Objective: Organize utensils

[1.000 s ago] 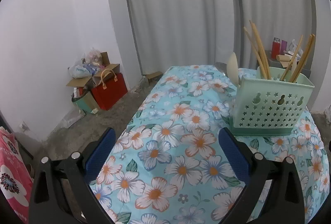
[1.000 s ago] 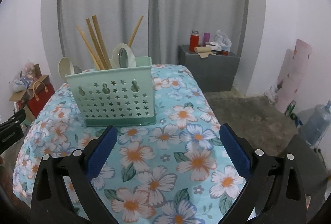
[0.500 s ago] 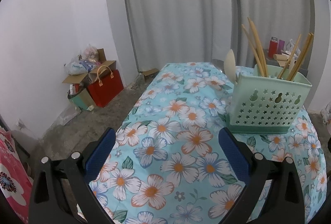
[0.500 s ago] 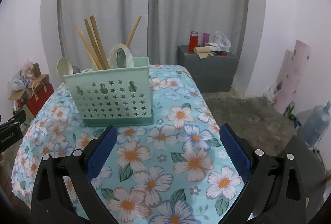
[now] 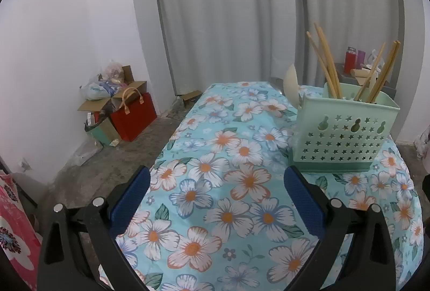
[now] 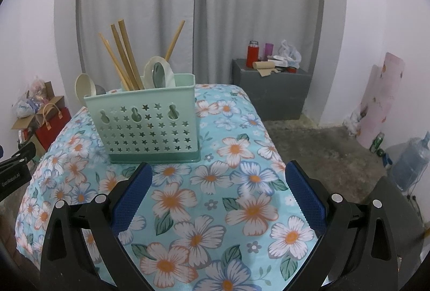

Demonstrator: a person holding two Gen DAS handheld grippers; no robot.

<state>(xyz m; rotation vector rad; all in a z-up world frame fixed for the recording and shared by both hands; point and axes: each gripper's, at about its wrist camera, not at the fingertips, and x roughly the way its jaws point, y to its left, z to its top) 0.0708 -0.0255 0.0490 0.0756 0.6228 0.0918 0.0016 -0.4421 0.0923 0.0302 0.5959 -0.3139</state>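
Left tool (image 5: 216,195): jaws spread wide, nothing held, above the near left part of the desk (image 5: 233,183), which carries a floral cloth. Right tool (image 6: 219,190): jaws spread wide, nothing held, above the near right part. Mint-green utensil caddy (image 6: 145,124) stands upright mid-desk, beyond both tools and clear of them. It contains wooden chopsticks (image 6: 126,60), leaning, and pale spoons (image 6: 158,73). One spoon (image 6: 84,88) sits at its left end
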